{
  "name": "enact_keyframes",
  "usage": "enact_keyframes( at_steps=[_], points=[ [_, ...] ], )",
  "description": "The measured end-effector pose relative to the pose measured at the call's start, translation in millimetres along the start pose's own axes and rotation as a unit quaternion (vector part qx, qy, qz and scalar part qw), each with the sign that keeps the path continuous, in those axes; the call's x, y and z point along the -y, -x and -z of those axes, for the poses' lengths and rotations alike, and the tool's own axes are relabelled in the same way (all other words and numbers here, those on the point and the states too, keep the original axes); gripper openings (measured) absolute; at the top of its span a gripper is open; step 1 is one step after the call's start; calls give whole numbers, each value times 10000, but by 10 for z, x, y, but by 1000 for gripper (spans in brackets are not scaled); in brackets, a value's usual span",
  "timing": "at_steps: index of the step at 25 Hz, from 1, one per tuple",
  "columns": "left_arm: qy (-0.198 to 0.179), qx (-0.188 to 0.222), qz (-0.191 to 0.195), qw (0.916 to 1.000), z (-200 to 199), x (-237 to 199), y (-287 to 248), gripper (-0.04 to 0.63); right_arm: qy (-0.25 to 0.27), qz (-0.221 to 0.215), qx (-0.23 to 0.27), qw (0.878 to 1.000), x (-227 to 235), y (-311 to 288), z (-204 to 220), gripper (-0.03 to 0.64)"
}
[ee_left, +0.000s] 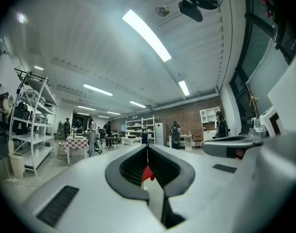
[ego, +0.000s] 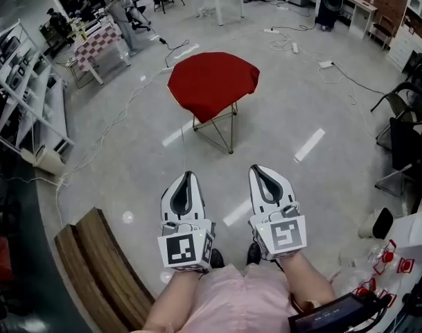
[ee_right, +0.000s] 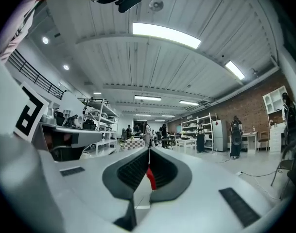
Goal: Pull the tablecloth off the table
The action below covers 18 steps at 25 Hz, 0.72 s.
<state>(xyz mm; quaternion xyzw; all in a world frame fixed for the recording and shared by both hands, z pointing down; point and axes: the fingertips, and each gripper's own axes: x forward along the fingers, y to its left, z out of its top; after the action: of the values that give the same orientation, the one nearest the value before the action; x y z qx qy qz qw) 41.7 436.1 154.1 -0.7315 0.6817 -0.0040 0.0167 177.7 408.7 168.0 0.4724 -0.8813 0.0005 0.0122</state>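
- The left gripper (ego: 188, 180) is held out level in front of the person, its two jaws pressed together with nothing between them
- The right gripper (ego: 262, 171) is just beside it, level too, with its jaws likewise closed on nothing
- Both grippers point across the glossy grey floor (ego: 134, 165) toward a small folding table (ego: 223, 129) on thin wire legs
- The red tablecloth (ego: 212, 82) lies draped over that table's top, with its corners hanging down over the edges; it is well apart from both grippers and neither touches it
- In each gripper view only a red sliver of the cloth shows, through the slit between the closed jaws
- A wooden bench (ego: 100, 269) stands at the person's left, near the left gripper
- The person's forearms and pink garment (ego: 231, 304) fill the bottom of the head view, with dark shoe tips just below the grippers
- A white shelving rack (ego: 27, 99) runs along the left side of the room
- Farther back, a table with a checked cloth (ego: 96, 41) stands with a person (ego: 120, 9) beside it
- Cables and power strips (ego: 321, 64) trail over the floor behind and to the right of the red-covered table
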Motion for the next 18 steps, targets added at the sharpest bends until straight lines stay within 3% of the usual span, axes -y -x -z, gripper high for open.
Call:
enact_keyframes(
  at_steps=[8,12,18],
  points=[
    [-35,-54,-265,9996,128,279,19,26,-34,-242,-45,9997,287,71,204,17],
    [-225,-182,-350,9990,128,258,-9,26,-192,-301,-73,9993,308,-13,211,17],
    [-223,-358,-371,9984,284,263,-289,26,-264,-459,-171,9985,417,-208,417,17]
  ],
)
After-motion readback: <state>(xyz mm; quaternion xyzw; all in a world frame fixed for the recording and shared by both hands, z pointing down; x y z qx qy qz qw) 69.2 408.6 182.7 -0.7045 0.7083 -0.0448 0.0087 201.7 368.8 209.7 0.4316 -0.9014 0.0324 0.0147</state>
